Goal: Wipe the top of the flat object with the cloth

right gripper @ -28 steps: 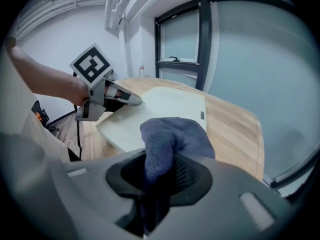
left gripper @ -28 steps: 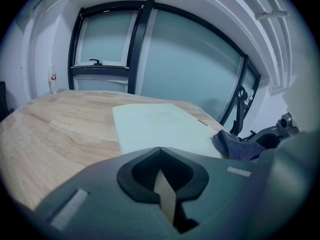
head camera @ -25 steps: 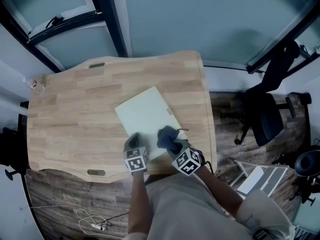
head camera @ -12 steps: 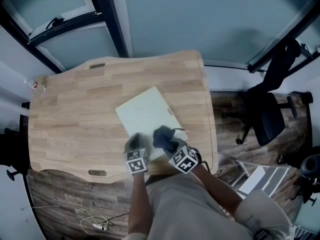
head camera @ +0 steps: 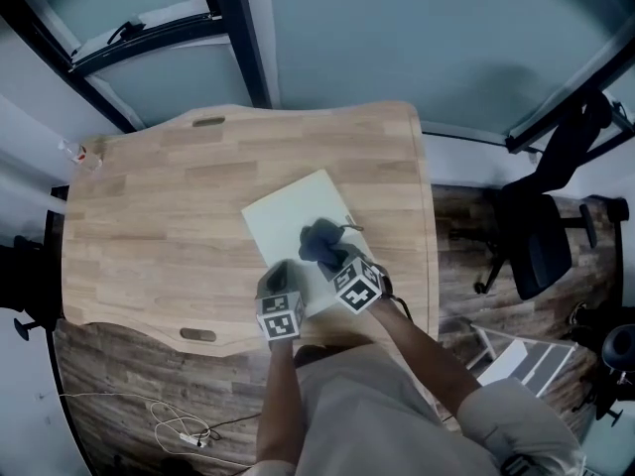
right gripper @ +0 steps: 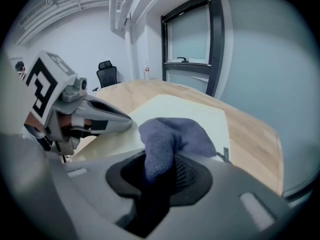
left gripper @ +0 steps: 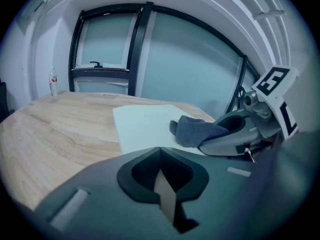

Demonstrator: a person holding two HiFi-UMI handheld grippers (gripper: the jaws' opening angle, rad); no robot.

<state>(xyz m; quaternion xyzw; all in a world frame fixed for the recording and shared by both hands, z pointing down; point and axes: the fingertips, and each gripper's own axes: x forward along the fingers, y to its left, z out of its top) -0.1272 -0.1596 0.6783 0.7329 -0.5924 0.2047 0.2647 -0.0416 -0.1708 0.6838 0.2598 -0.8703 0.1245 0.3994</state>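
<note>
Head view: light wooden table (head camera: 149, 226) seen from steeply above, with a pale flat board (head camera: 288, 216) lying askew on its near right part.
Board: flat on the tabletop, corners turned against the table's edges, one long side running away to the upper left; a small dark tab at its right edge, too small to identify.
Cloth: dark blue-grey cloth (head camera: 319, 239), bunched into a lump, resting on the board's near right part and touching its top.
Right gripper: right gripper (head camera: 330, 256) clamped on the cloth; in the right gripper view, fabric packed between the jaws and bulging out ahead of them onto the board.
Left gripper: left gripper (head camera: 279, 274) tip at the board's near left edge; in the left gripper view, jaws drawn together to a thin pale slit.
Spacing: grippers close side by side and apart from each other, the cloth lump just right of the left one's tip.
Marker cubes: marker cubes (head camera: 281, 317) at the grippers' near ends, toward the person.
Forearms: forearms (head camera: 283, 395) reaching in from the bottom edge.
Far left corner: small clear bottle (head camera: 74, 152) standing on the table, well apart from the board.
Beyond the table: glass wall (head camera: 397, 38) with dark frames.
Right of the table: black office chair (head camera: 541, 236) on a wood-patterned floor (head camera: 461, 236).
Lower left: pale cable (head camera: 184, 429) lying loose on the floor.
</note>
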